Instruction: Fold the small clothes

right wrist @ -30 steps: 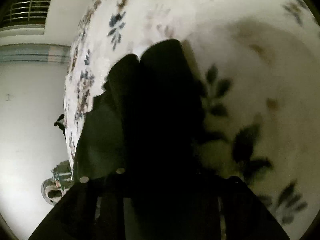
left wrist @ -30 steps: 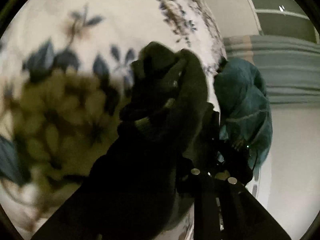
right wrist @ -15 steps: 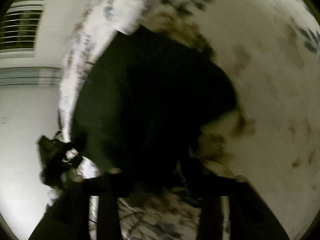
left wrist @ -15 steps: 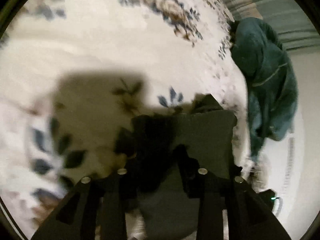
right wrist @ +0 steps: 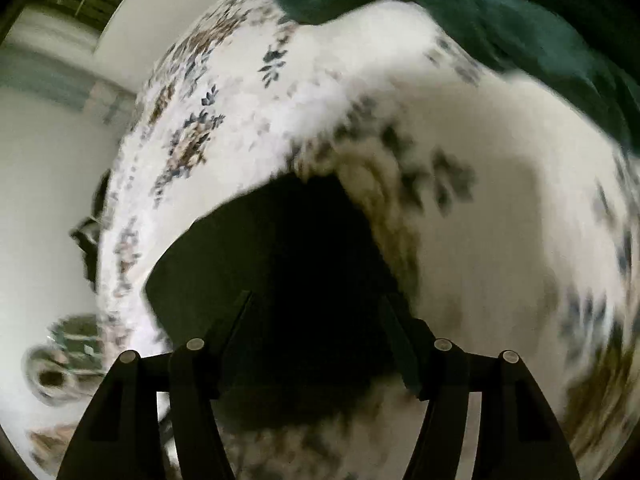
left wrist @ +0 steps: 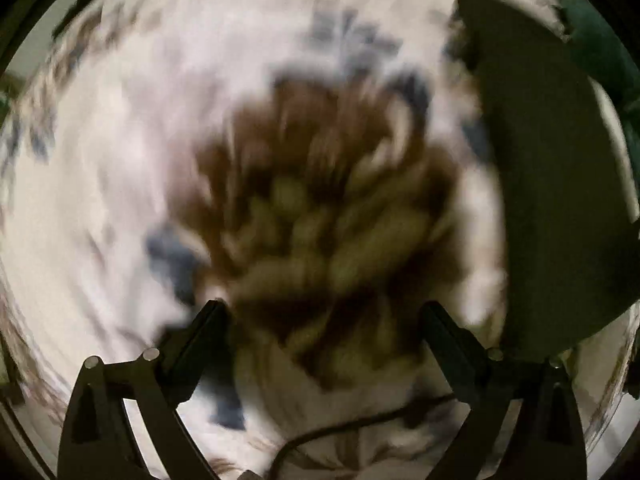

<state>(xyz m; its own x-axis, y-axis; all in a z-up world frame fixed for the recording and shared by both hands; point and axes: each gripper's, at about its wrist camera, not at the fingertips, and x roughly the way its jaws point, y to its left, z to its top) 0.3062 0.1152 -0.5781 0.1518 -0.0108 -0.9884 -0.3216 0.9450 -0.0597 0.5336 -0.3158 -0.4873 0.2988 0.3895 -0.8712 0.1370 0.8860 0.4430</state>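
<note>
A small dark garment (left wrist: 560,184) lies folded flat on a white floral bedspread (left wrist: 120,160), at the right of the blurred left wrist view. My left gripper (left wrist: 324,312) is open and empty over a brown flower print, to the left of the garment. In the right wrist view the same dark garment (right wrist: 280,280) lies flat just ahead of my right gripper (right wrist: 316,308), which is open with its jaws apart above the cloth's near part and holds nothing.
A teal garment (right wrist: 500,12) is heaped at the far side of the bedspread (right wrist: 500,240). The bed's left edge (right wrist: 116,220) drops to a pale floor with a round object (right wrist: 60,364). A dark cable (left wrist: 340,428) runs near the left gripper.
Both grippers have let go of the dark garment and opened. The garment now lies folded flat on the bed. The left gripper has swung away to its left.
</note>
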